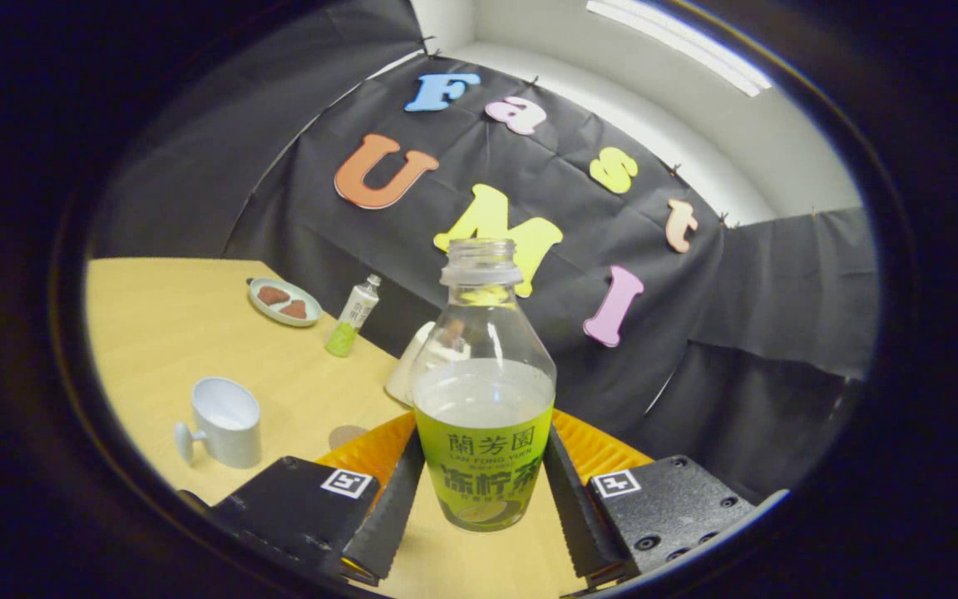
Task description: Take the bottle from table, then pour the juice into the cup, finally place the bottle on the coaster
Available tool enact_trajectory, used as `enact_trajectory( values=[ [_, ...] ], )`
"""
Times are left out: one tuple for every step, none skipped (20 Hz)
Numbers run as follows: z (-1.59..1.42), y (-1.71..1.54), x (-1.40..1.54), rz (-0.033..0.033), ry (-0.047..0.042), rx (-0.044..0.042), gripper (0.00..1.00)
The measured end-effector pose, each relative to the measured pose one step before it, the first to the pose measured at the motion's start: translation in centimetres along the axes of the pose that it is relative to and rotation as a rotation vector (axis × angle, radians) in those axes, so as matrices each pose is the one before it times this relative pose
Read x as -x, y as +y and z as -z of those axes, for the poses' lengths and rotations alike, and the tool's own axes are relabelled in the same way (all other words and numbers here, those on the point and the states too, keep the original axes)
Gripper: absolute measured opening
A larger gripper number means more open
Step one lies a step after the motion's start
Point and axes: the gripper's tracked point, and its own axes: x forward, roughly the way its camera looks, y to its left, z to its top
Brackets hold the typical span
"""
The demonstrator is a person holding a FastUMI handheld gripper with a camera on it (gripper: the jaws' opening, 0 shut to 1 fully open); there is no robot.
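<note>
Uncapped green-labelled bottle upright; white cup tilted nearby.

Booth evenly lit from a bright ceiling light strip at 1 o'clock, slightly blown out, soft faint shadows on the table, strong fisheye bending toward the rim, bottle sharp, far wall slightly soft, edges dim.

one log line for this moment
phase: carrying | gripper: shut on juice bottle, uncapped, lifted | cup: upright on table
</note>
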Motion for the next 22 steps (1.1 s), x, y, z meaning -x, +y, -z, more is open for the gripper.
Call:
enact_trajectory(
  values=[
    [0.04, 0.411, -0.098, 0.00772, 0.00615, 0.04593, 0.82],
    [0.281, 0.696, -0.082, 0.00026, 0.00968, 0.04149, 0.82],
    [0.157, 0.67, -0.034, -0.0047, 0.01133, 0.03083, 0.82],
    [-0.029, 0.571, -0.217, -0.00396, 0.00413, 0.03262, 0.82],
    [-0.002, 0.318, -0.066, 0.00791, 0.00733, 0.03506, 0.82],
    [0.061, 0.235, -0.049, 0.00737, 0.00487, 0.02936, 0.82],
    [0.016, 0.33, -0.062, 0.00509, 0.00271, 0.02357, 0.82],
    [0.134, 0.329, -0.195, 0.00361, 0.01392, 0.02419, 0.82],
    [0.072, 0.278, -0.076, 0.00518, 0.00936, 0.01998, 0.82],
    [0.056, 0.168, -0.164, 0.00518, 0.00955, 0.02236, 0.82],
    [-0.074, 0.188, -0.095, 0.00524, 0.00112, 0.01802, 0.82],
    [-0.001, 0.264, -0.179, 0.00513, -0.00315, 0.02111, 0.82],
    [0.116, 0.267, -0.103, 0.00758, 0.00053, 0.02825, 0.82],
    [-0.052, 0.344, -0.052, 0.00477, -0.00214, 0.0302, 0.82],
    [-0.133, 0.422, -0.043, 0.00197, -0.0033, 0.03934, 0.82],
    [-0.128, 0.254, -0.041, 0.00925, -0.00523, 0.03757, 0.82],
    [-0.299, 0.341, 0.134, 0.00577, -0.00907, 0.03812, 0.82],
    [-0.135, 0.377, 0.011, 0.00539, -0.008, 0.03246, 0.82],
    [-0.177, 0.409, 0.148, 0.00161, -0.00658, 0.0332, 0.82],
    [0.046, 0.558, 0.077, -0.00388, -0.00184, 0.0328, 0.82],
    [-0.185, 0.443, 0.201, -0.00079, -0.00444, 0.03397, 0.82],
    [-0.141, -0.029, 0.206, 0.01424, -0.00586, 0.03418, 0.82]
  ],
)
